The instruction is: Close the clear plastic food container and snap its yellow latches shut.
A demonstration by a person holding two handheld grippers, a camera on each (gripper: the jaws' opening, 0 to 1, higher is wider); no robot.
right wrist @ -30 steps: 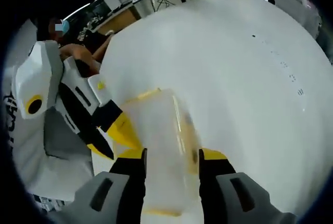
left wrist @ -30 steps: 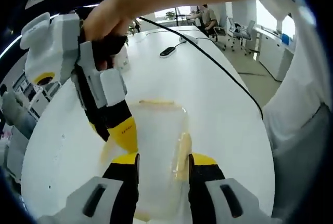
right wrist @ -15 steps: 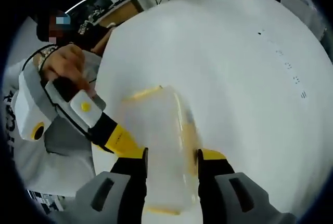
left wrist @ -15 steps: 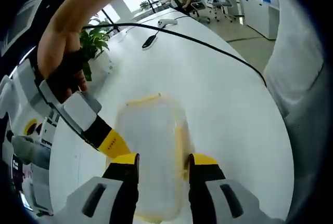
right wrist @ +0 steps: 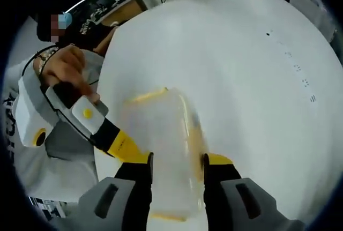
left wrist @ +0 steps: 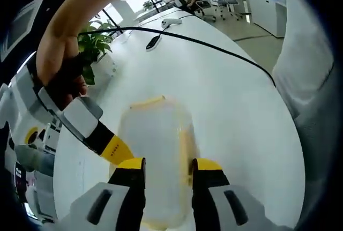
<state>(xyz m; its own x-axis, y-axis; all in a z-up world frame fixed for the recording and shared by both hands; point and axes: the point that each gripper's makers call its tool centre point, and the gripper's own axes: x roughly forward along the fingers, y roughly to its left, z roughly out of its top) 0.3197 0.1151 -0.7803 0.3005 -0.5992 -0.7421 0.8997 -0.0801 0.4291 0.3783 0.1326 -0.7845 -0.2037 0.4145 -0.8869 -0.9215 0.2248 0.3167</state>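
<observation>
Nothing has shifted since half a second ago: both grippers sit as they did at the clear plastic food container (left wrist: 161, 161) on the white table (left wrist: 225, 97). From the left, the right gripper (left wrist: 115, 149) reaches in, its yellow tip touching the container's side. Just right of it, the left gripper (left wrist: 166, 168) has a jaw against each long side, clamping the container. Along the right side runs a yellow latch (left wrist: 185, 148). The right gripper view shows its own jaws (right wrist: 177, 162) straddling the container (right wrist: 163, 150) likewise, gripping it.
</observation>
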